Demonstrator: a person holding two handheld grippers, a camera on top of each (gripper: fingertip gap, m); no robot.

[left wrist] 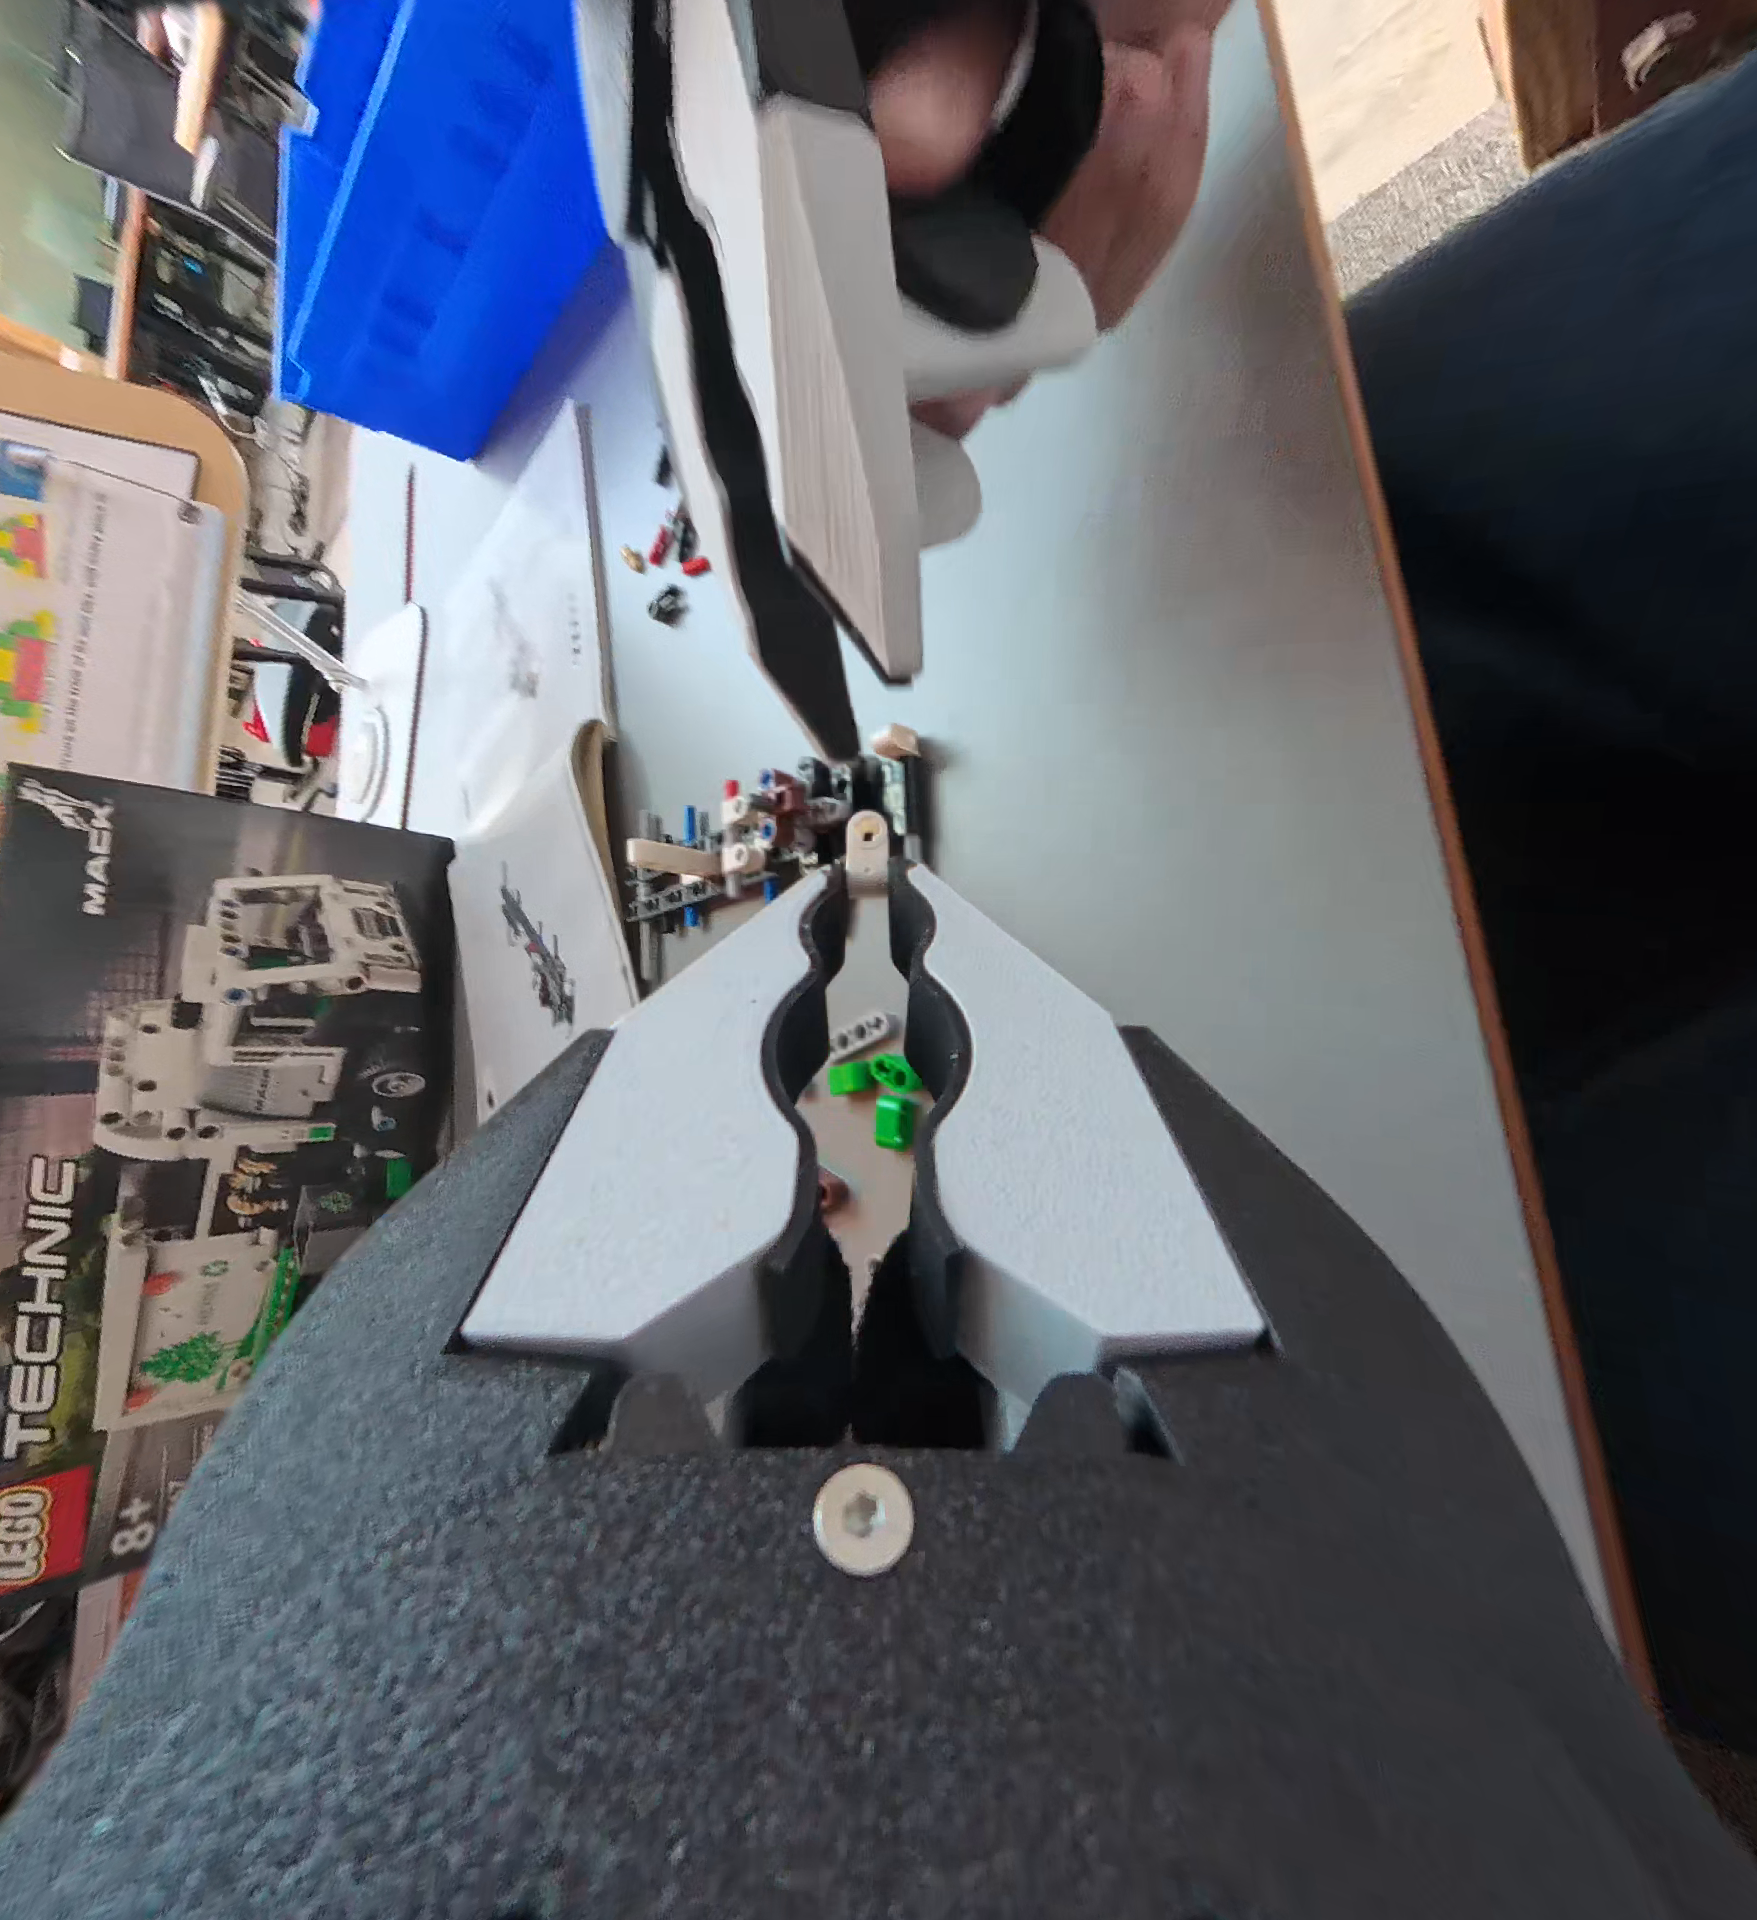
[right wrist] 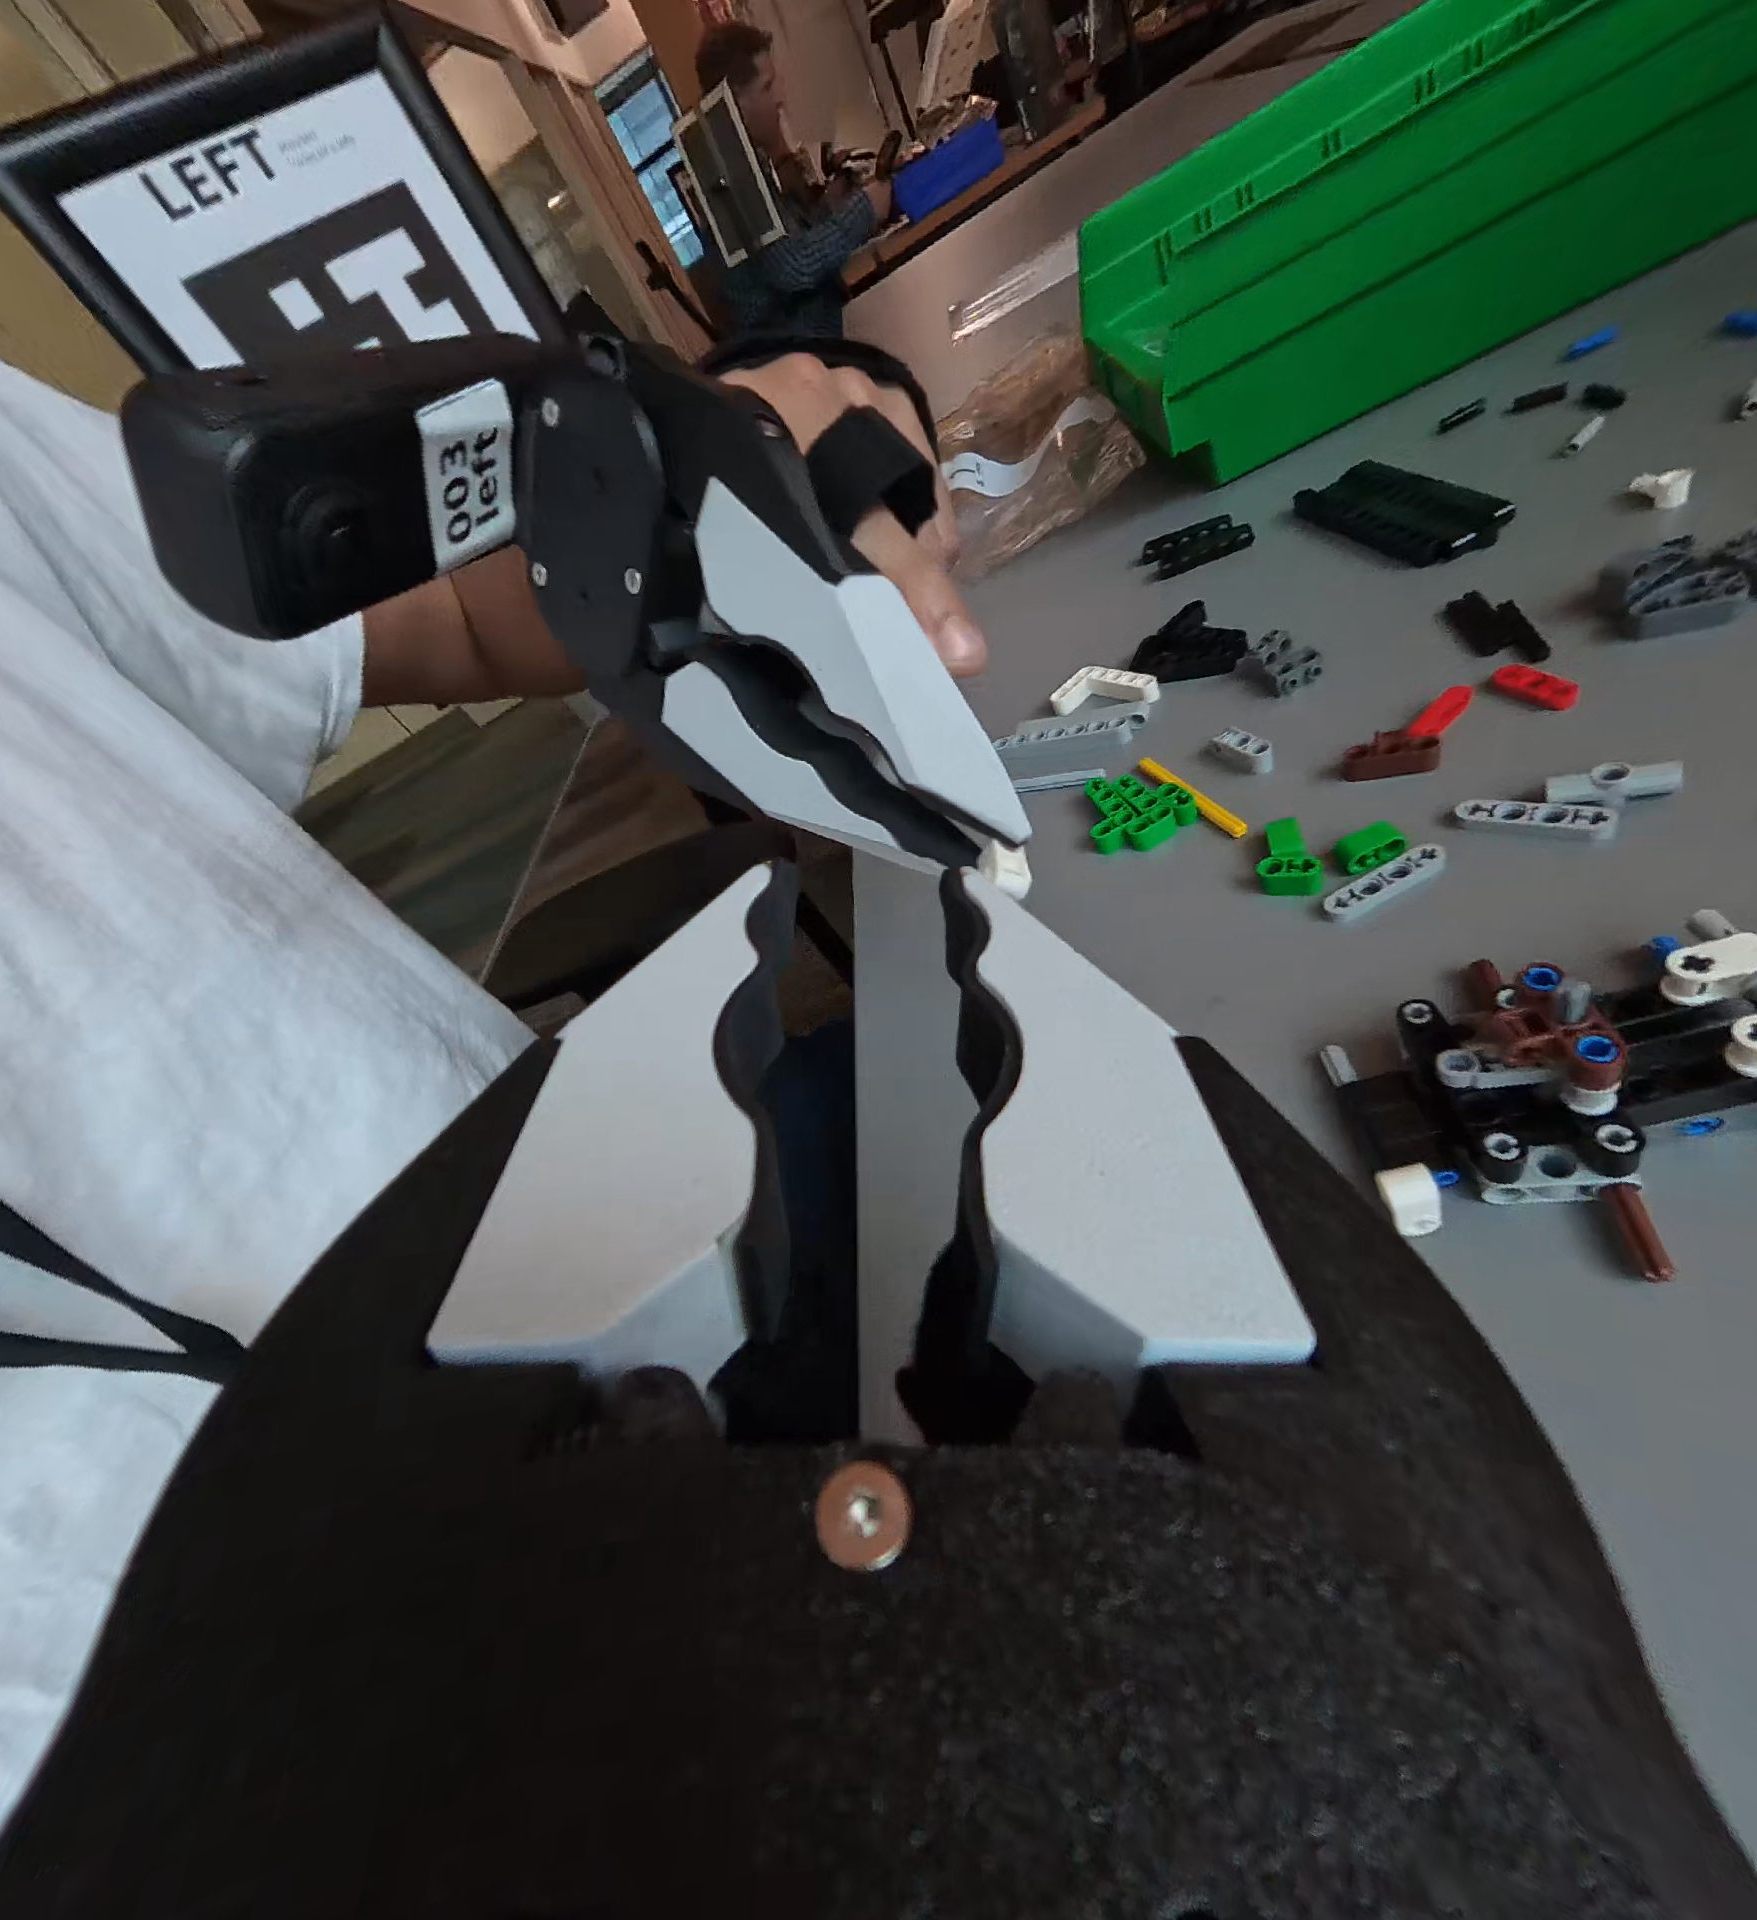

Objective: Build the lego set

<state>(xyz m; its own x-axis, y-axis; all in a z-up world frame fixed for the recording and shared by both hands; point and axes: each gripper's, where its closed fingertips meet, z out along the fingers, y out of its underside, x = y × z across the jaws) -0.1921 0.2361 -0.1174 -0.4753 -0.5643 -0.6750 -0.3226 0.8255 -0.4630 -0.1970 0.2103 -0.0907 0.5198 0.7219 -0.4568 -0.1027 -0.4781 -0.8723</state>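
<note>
My left gripper is shut on a small white building-toy piece, which sticks out past its tips. It is held just above a partly built black, grey and brown assembly on the grey table. In the right wrist view the left gripper shows with the white piece pinched at its tip. My right gripper is open and empty, its tips just below the left gripper's. It also shows in the left wrist view, above the assembly. The assembly lies to the right.
Loose pieces lie scattered, among them green ones and grey beams. A green bin stands at the back, a blue bin farther off. A set's box and open booklet lie beside them. The table edge is close. The grippers' ends are close to 4 cm from one another.
</note>
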